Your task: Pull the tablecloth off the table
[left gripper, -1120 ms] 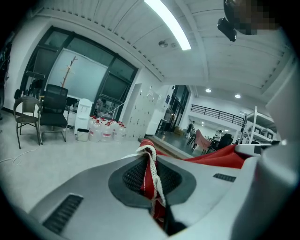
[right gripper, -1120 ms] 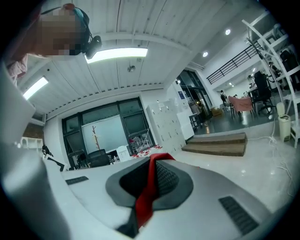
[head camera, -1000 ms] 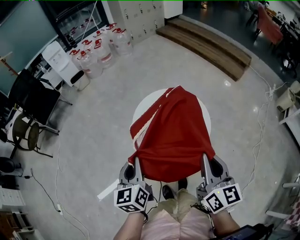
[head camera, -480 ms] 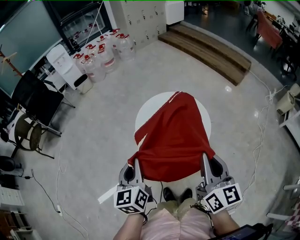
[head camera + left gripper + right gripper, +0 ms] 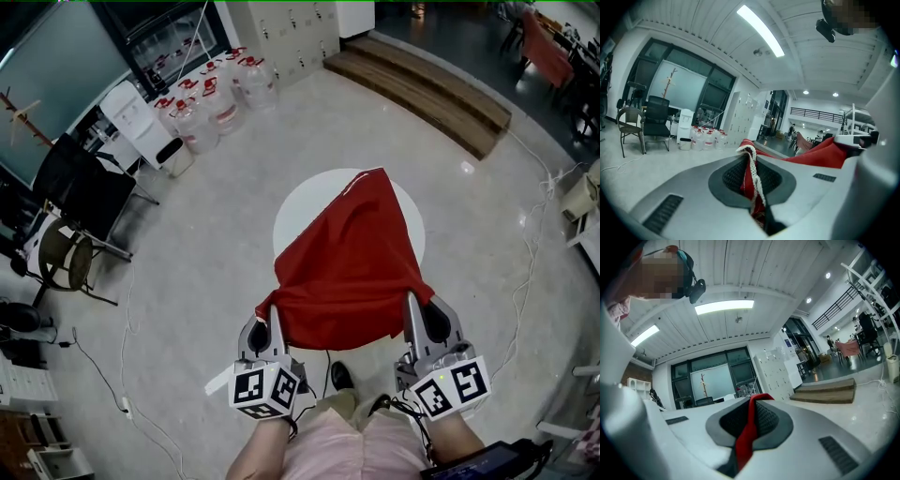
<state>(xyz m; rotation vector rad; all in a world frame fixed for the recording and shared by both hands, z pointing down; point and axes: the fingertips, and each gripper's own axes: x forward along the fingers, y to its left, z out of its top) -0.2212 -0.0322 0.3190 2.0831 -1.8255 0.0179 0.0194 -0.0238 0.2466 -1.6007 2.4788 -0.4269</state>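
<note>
The red tablecloth (image 5: 352, 267) hangs stretched between my two grippers and still lies over the near and right part of the round white table (image 5: 302, 217). Its far corner reaches the table's far rim. My left gripper (image 5: 273, 312) is shut on the near left corner. In the left gripper view that corner's red cloth with white braided trim (image 5: 753, 183) is pinched between the shut left gripper's (image 5: 749, 161) pads. My right gripper (image 5: 412, 302) is shut on the near right corner, and the right gripper view shows a red fold (image 5: 748, 427) clamped in the right gripper (image 5: 754, 404).
Water jugs (image 5: 217, 97) and a white dispenser (image 5: 141, 118) stand at the far left, black chairs (image 5: 80, 192) at the left. A wooden step (image 5: 422, 86) runs along the back. Cables (image 5: 532, 246) trail on the floor at right. The person's shoe (image 5: 340, 376) is below the cloth.
The cloth has slid toward me and its loose left fold has pulled in, baring more of the table's left and far side. Both grippers keep their hold and have risen a little.
</note>
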